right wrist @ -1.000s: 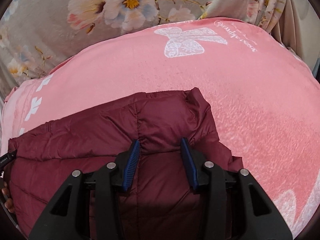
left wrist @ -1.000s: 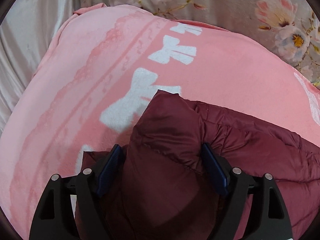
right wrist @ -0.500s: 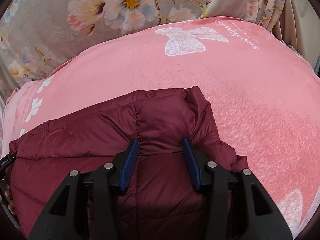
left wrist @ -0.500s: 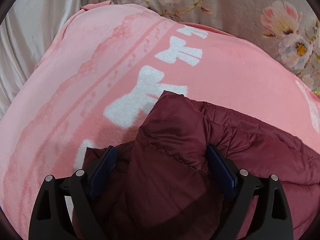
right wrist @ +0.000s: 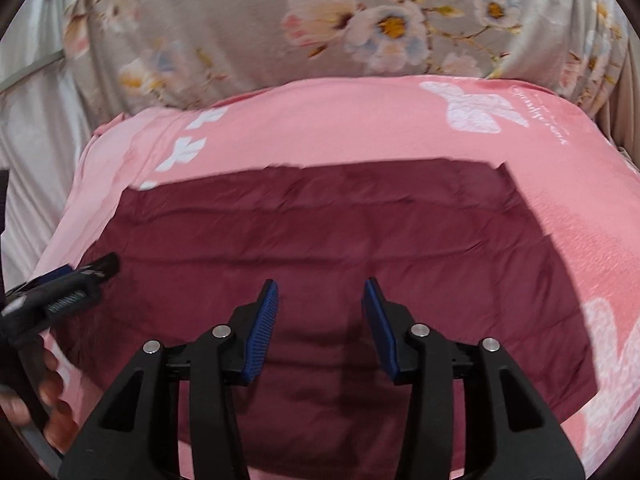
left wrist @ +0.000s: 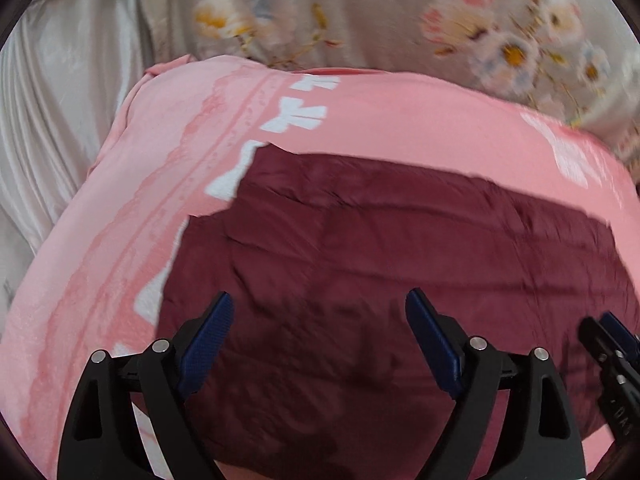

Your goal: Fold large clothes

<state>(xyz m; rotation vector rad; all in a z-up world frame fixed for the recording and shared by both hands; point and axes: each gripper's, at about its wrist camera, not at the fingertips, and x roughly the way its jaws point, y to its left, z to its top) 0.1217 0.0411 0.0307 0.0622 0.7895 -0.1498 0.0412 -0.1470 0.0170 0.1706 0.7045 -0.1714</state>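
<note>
**Now both grippers hang released above a flat maroon jacket**

Spread flat on a pink blanket [right wrist: 360, 136], a quilted maroon puffer jacket [right wrist: 320, 240] lies as a broad rectangle with stitched horizontal channels. It fills the middle of both views. The blanket carries white bow prints [right wrist: 476, 110] and a line of small white script near its far right corner. Beyond the blanket lies grey bedding with a floral print [right wrist: 360, 24] in white, pink and yellow, and pale satin-like fabric [left wrist: 52, 120] is bunched at the far left.

From the left wrist camera, the left gripper [left wrist: 320, 316] sits low in the frame, its two black arms tipped with blue pads [left wrist: 208, 340]. The jaws are spread wide, with nothing between them; only the jacket's surface shows below the gap. This view is blurred. The jacket's far left corner [left wrist: 272, 152] overlaps one of the white bows. At the right edge, part of the other gripper [left wrist: 612, 344] shows.

From the right wrist camera, the right gripper [right wrist: 320, 300] is likewise released, its blue pads [right wrist: 264, 320] parted over the near middle of the jacket and clasping no fabric. Whether either gripper touches the cloth cannot be told. At the left edge, the left gripper appears side-on over the jacket's left border, held by a bare hand [right wrist: 52, 400] whose fingers wrap its handle.
</note>
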